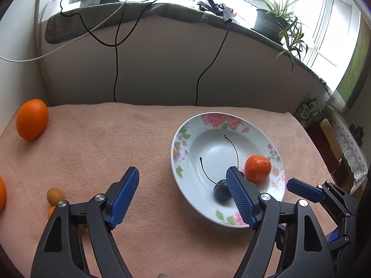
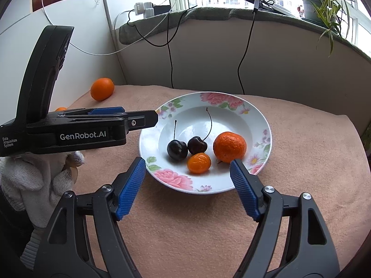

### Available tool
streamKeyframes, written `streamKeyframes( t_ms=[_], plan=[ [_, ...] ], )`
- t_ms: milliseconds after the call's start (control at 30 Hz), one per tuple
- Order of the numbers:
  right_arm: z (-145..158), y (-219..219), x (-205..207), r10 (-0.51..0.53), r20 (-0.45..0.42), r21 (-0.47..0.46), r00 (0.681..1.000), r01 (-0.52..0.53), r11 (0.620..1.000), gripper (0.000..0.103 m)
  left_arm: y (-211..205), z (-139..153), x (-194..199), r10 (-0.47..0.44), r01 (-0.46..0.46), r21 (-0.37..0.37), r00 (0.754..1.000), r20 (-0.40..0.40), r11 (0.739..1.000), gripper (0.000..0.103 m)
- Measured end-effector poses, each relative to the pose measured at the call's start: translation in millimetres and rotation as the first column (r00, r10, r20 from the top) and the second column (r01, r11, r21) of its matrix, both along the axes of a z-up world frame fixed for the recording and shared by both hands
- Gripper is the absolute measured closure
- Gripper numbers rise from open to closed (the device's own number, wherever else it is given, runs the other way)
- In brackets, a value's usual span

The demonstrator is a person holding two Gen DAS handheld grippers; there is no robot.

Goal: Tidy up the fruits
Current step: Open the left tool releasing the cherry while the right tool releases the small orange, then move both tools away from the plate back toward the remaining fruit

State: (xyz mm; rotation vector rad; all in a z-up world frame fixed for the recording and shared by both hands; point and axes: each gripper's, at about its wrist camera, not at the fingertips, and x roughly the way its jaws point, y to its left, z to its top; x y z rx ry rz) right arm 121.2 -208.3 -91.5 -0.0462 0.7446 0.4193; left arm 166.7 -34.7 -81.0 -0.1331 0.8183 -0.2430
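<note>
— So where does the fruit sit?

— Mostly in the white floral-rimmed ceramic plate [image 2: 259,118] on the desk covered with a peach-coloured fleece cloth [image 2: 301,162]. Inside it lie two dark long-stemmed cherries [image 2: 177,149], a large bumpy orange mandarin [image 2: 229,147] and a small glossy orange kumquat [image 2: 199,163] just in front of them.

— And the rest?

— Well away from the plate, to its far left near the wall, lies a smooth oval orange [image 1: 32,119]. Nearer on that side, a small brownish-green round fruit [image 1: 54,195] touches a scrap of orange fruit half hidden behind the gripper frame; another orange is cut off by the picture edge.

— The left hand-held gripper [image 1: 183,191]?

— Spread wide, holding nothing. Its right finger overhangs the plate and covers one cherry and the kumquat in its own view.

— The right hand-held gripper [image 2: 187,177]?

— Also wide apart and empty, fingertips at the plate's near rim. From the left camera only one of its blue fingers shows, beside the plate.

— Who holds the left one?

— A white knitted glove [image 2: 34,180], partly cut off.
</note>
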Motion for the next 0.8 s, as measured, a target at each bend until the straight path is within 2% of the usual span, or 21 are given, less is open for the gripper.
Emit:
streamKeyframes(
  t_ms=[300,800],
  plan=[
    [3,4,-4,0.015,0.002,-0.008,1.000,-0.015,1.000,0.025,3,8,-10,0.027,-0.028,0.043,0.999,0.029,0.999,0.023],
    [11,28,-6,0.064,0.001,0.004,0.998,-0.064,0.998,0.025,30,24,-32,0.057,-0.059,0.031,0.995,0.084,0.998,0.023]
  ],
)
